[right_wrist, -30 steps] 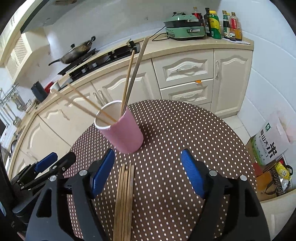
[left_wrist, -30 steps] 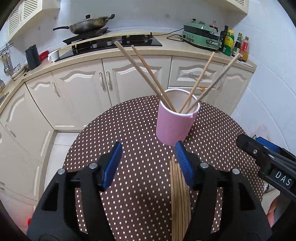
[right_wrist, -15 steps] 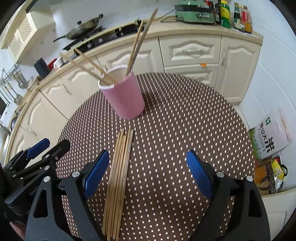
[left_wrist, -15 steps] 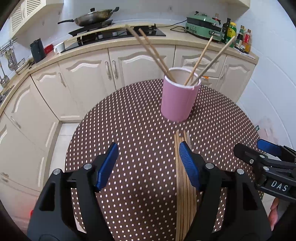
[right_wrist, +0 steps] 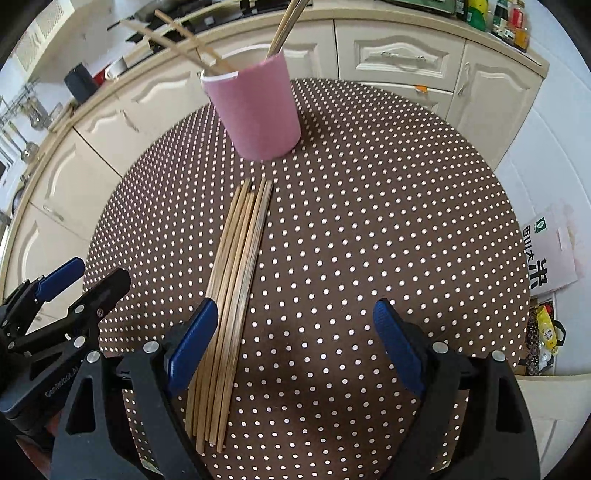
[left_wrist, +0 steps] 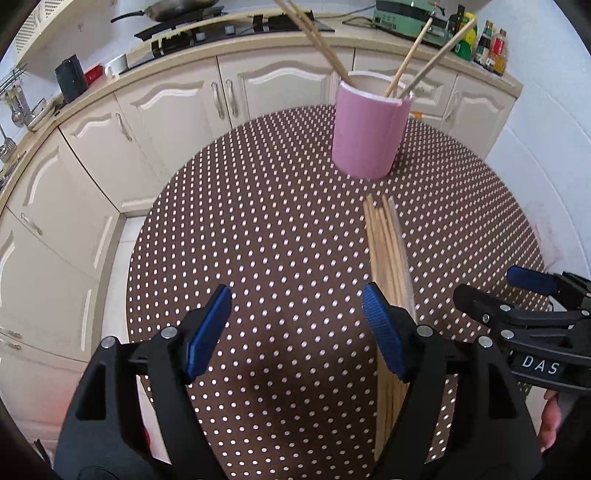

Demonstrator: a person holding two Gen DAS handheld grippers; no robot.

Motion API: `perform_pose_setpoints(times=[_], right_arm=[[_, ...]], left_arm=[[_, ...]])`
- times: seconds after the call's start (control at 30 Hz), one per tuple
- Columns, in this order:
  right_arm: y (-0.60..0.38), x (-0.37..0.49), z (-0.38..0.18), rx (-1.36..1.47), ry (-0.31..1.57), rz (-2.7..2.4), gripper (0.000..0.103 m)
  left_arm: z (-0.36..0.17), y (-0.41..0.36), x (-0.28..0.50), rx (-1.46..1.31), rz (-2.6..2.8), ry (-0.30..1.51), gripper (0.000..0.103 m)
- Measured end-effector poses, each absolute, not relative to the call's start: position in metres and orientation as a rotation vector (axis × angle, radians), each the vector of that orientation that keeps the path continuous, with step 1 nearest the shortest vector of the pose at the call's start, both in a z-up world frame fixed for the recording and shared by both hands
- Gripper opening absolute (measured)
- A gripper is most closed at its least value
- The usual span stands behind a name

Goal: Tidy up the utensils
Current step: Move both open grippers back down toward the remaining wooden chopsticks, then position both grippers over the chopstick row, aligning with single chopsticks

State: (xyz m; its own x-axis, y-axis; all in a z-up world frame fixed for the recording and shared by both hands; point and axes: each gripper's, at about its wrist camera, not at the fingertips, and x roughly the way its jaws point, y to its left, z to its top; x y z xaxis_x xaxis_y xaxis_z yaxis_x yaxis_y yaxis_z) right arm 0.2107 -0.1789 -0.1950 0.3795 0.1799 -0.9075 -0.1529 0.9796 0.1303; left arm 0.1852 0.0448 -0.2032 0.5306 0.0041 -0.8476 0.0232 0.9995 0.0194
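Note:
A pink cup (left_wrist: 365,136) (right_wrist: 258,114) stands upright at the far side of the round dotted table (left_wrist: 258,221) (right_wrist: 388,203), with several wooden chopsticks (left_wrist: 410,51) (right_wrist: 177,27) leaning out of it. A bundle of loose chopsticks (left_wrist: 388,251) (right_wrist: 236,277) lies flat in front of the cup. My left gripper (left_wrist: 295,295) (right_wrist: 98,275) hovers just left of the bundle, its jaws opening with nothing between them; its right finger covers part of the bundle. My right gripper (right_wrist: 295,306) (left_wrist: 495,288) is open and empty, its left finger over the bundle's near end.
Cream kitchen cabinets (left_wrist: 166,110) curve behind the table. On the counter sit a stove with a pan (left_wrist: 173,7), a green appliance (left_wrist: 402,16) and bottles (left_wrist: 491,48). A rice bag (right_wrist: 546,254) stands on the floor to the right.
Both grippers have sunk toward the table and tipped downward, so the cup now sits higher in each view. Both pairs of jaws stand wider than before.

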Motion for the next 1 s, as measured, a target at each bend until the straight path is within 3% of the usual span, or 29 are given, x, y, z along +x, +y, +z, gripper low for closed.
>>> perform_pose_setpoints(times=[0.63,1.0], right_arm=[[-0.148,0.222,-0.242,-0.110,1.277,0.141,0.082],[-0.160,0.239,-0.248,-0.048,1.343,0.013,0.080]], left_arm=[[-0.237,0.058,0.205,0.052,-0.053,1.137,0.074],[-0.242,0.061,0.221,0.048,-0.078,1.145,0.075]])
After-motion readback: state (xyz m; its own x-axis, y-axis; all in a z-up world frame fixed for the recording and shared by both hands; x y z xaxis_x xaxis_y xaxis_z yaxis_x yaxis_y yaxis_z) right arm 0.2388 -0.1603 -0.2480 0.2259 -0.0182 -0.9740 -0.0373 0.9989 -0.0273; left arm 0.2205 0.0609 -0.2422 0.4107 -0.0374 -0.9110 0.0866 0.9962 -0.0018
